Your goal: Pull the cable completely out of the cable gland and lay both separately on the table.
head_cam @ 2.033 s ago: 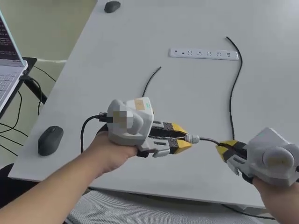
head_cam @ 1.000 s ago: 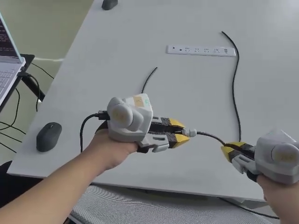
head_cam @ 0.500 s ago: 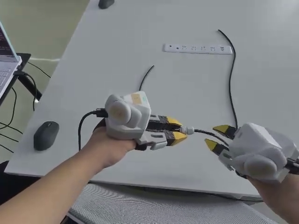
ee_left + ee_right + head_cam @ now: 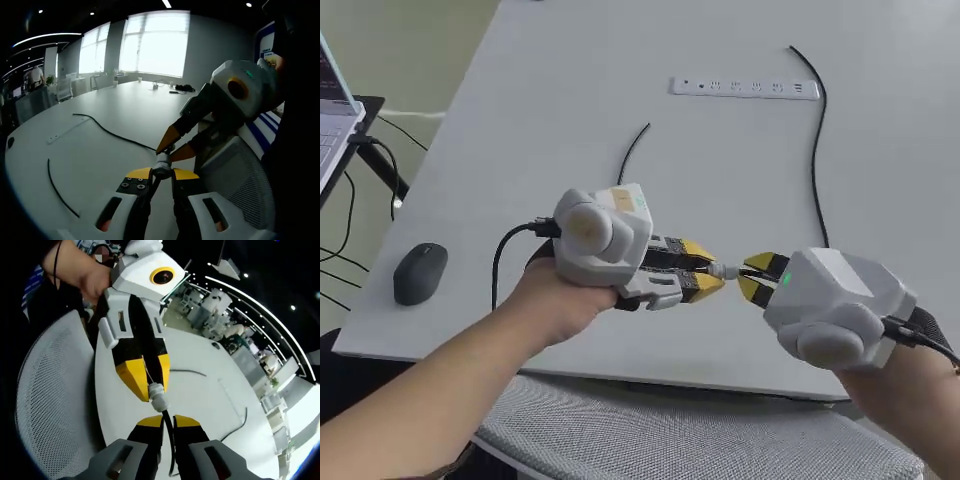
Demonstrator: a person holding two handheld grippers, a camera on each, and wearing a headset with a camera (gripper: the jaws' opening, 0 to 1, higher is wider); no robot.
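1. Head view: the left gripper (image 4: pixel 708 274) is clamped on the gland (image 4: pixel 721 270), held just above the table (image 4: pixel 570 100) near its front edge. The right gripper (image 4: pixel 756 277) sits just beside the gland, jaws a little apart around the cable (image 4: pixel 816 170).
2. Left gripper view: the gland (image 4: pixel 161 164) sits squarely between the closed tips. Hold this hand firm and level so the fitting cannot twist out.
3. Right gripper view: the cable (image 4: pixel 168 432) runs down the narrow gap between the jaws, which do not look clamped. Close them fully just behind the gland (image 4: pixel 156 395), then pull straight along the cable's line. Regrip close to the gland each time.
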